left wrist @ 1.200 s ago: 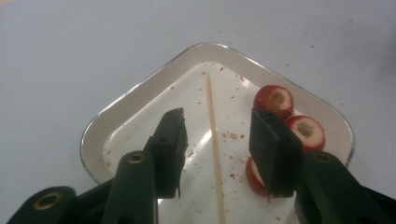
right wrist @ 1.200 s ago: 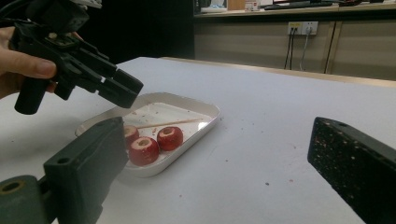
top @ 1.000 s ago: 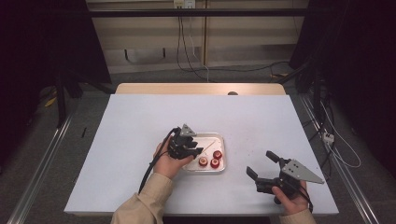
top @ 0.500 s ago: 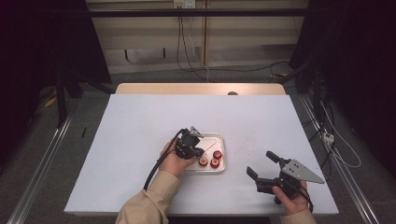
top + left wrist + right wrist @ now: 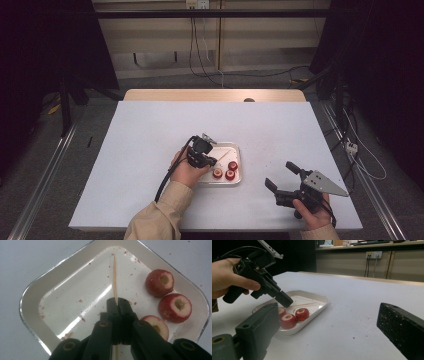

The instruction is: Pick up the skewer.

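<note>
- High view looks forward and down from above; the tray (image 5: 235, 149) sits at frame centre.
- Left gripper view peers straight down, very close to the tray (image 5: 32, 293).
- Right gripper view looks low across the table (image 5: 362, 305) toward the tray (image 5: 322, 298) at left.

My left sleeve (image 5: 159, 212) is tan. Both my grippers are black: the left gripper (image 5: 117, 302) has brass-coloured pivot screws and a black cable (image 5: 170, 172); my right gripper (image 5: 282, 176) carries a grey three-cornered plate (image 5: 325, 183), its pads (image 5: 404, 327) speckled.
</note>
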Demonstrator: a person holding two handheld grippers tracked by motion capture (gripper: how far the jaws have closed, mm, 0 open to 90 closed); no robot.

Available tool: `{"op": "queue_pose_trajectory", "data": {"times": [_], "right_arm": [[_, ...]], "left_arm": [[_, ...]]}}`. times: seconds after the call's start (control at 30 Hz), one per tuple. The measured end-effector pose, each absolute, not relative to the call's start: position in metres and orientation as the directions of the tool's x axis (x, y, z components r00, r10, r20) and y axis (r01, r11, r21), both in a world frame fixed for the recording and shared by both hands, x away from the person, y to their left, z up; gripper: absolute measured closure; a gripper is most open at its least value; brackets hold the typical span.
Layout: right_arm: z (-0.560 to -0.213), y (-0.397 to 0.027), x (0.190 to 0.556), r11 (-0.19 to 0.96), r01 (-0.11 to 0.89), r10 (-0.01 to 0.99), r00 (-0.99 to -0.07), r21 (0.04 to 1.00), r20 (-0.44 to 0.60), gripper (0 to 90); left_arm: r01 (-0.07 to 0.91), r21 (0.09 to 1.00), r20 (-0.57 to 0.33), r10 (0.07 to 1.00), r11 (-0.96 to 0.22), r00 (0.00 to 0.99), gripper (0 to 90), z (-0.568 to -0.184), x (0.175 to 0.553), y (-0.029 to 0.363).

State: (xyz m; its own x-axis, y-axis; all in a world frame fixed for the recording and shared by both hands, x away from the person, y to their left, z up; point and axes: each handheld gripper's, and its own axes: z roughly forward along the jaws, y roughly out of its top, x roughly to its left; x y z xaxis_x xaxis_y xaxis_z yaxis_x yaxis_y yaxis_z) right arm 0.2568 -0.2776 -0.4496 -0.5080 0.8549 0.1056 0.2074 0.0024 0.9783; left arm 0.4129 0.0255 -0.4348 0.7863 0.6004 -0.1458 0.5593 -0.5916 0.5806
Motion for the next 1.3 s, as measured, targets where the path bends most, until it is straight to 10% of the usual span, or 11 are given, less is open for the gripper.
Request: {"op": "queue_pose_trajectory", "data": {"times": [0.9,1.3], "right_arm": [[-0.451,-0.273,0.258,0.008,0.213,0.853,-0.511,0.977,0.105,3.9],[-0.446,-0.264,0.274,0.042,0.275,0.853,-0.511,0.961,0.109,2.8]], "left_arm": [[0.576,0.450,-0.133,0.587,-0.682,0.799,88.8,-0.429,0.402,0.036],[0.586,0.618,-0.247,0.578,-0.524,0.777,89.0,-0.419,0.389,0.071]]}}
